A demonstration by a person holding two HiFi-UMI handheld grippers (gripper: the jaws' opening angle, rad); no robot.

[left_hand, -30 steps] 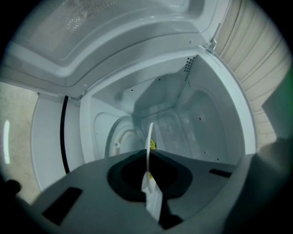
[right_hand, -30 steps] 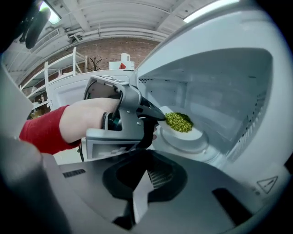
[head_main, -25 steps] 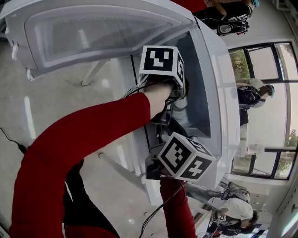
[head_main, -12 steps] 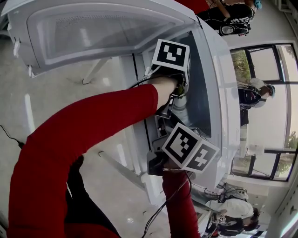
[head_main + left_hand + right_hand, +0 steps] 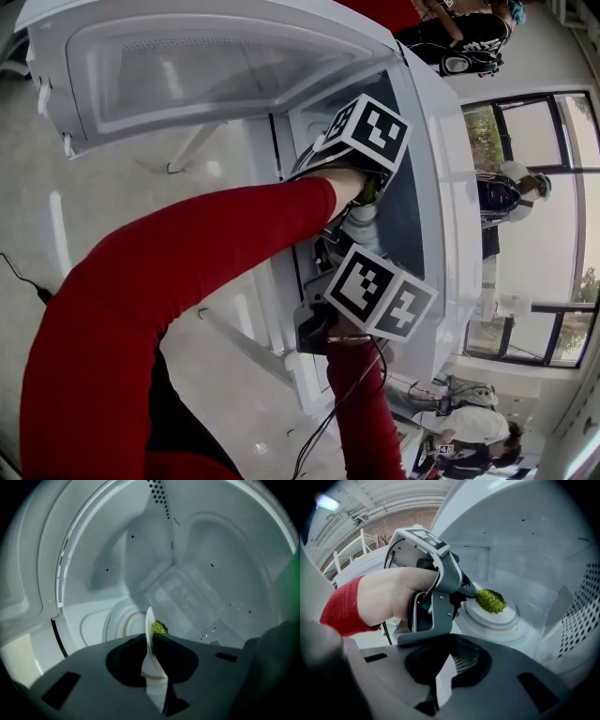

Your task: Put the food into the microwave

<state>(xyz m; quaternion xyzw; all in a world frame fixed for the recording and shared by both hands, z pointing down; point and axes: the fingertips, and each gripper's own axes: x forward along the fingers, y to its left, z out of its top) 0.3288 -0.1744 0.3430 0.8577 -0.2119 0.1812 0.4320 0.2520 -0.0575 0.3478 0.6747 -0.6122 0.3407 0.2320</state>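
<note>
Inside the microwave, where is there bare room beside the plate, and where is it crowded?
In the right gripper view, bare floor lies right of the plate, up to the perforated wall. The plate's left edge is crowded: the left gripper, jaws just opening with the rim between them, reaches in there.

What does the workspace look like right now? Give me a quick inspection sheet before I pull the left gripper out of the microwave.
Surface: turntable inside the microwave, carrying the plate; door open.
Job's things: green food on a white plate, seated on the turntable.
Clutter: nothing seen in the cavity.
Grippers: left gripper at the plate's rim, jaws just opening, rim between them, not pinched; right gripper at the opening, shut, empty.
Cables: wires trail from the grippers; black cable on the floor.
Surroundings: people by the windows.
</note>
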